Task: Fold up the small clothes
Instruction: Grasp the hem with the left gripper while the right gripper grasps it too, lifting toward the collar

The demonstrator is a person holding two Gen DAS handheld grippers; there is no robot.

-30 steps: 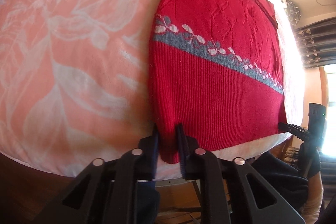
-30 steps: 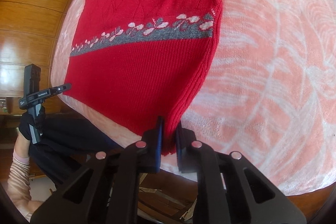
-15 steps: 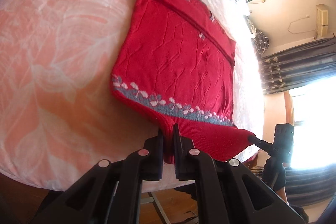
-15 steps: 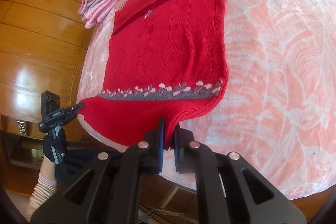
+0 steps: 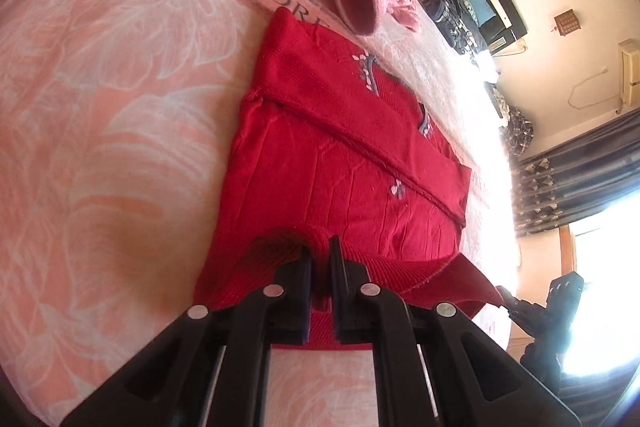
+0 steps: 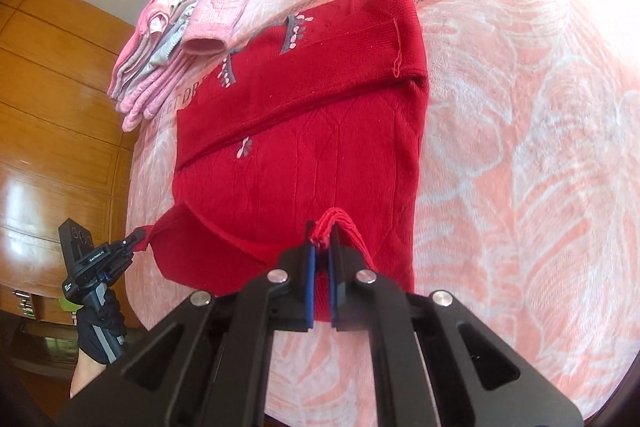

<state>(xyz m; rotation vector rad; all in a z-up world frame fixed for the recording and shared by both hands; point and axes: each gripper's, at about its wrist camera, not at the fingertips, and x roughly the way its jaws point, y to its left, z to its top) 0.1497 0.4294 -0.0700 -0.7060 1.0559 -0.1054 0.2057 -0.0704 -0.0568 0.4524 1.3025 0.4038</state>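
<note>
Since 0.5 s ago the hem has come up off the bed and forward over the body, so the grey flower band no longer shows; I now see both hem corners lifted above the red sweater [image 5: 336,163]. It lies flat on the pink floral blanket [image 5: 120,131], hem end toward me, far end folded across with a seam line, small grey-pink motifs on it. My left gripper [image 5: 320,259] has its jaws nearly together, pinching the hem corner on the left side; red knit bunches between the pads. My right gripper [image 6: 322,247] is likewise clamped on the other hem corner, with a tuft of red rib poking up between the blue pads. Between the two, the hem hangs in a slack raised fold. From the right wrist view I see the left unit gripping its corner at the blanket edge, held by a black gloved hand [image 6: 98,323]. Beyond the sweater's far end sits a pile of pink clothes [image 6: 188,39], one cuff opening just beside the sweater. No containers in view. Wood panelling [image 6: 52,131] sits left of the bed, dark curtains [image 5: 576,171] right.
</note>
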